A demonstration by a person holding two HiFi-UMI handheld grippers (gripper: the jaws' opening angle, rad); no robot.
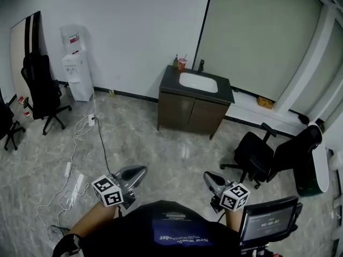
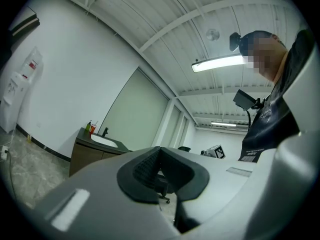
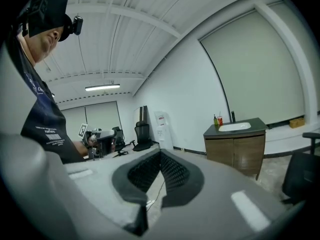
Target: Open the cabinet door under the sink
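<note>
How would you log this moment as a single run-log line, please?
brown wooden cabinet doors under white sink: closed, untouched, far ahead | left gripper: shut, empty | right gripper: shut, empty

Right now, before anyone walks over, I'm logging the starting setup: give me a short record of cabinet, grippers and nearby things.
cabinet doors: both closed, below the sink
left gripper: shut, empty, well short of the doors
right gripper: shut, empty, well short of the doors
countertop: red cup and bottle at its back left corner
nearby: office chair right of the doors, water dispenser left
</note>
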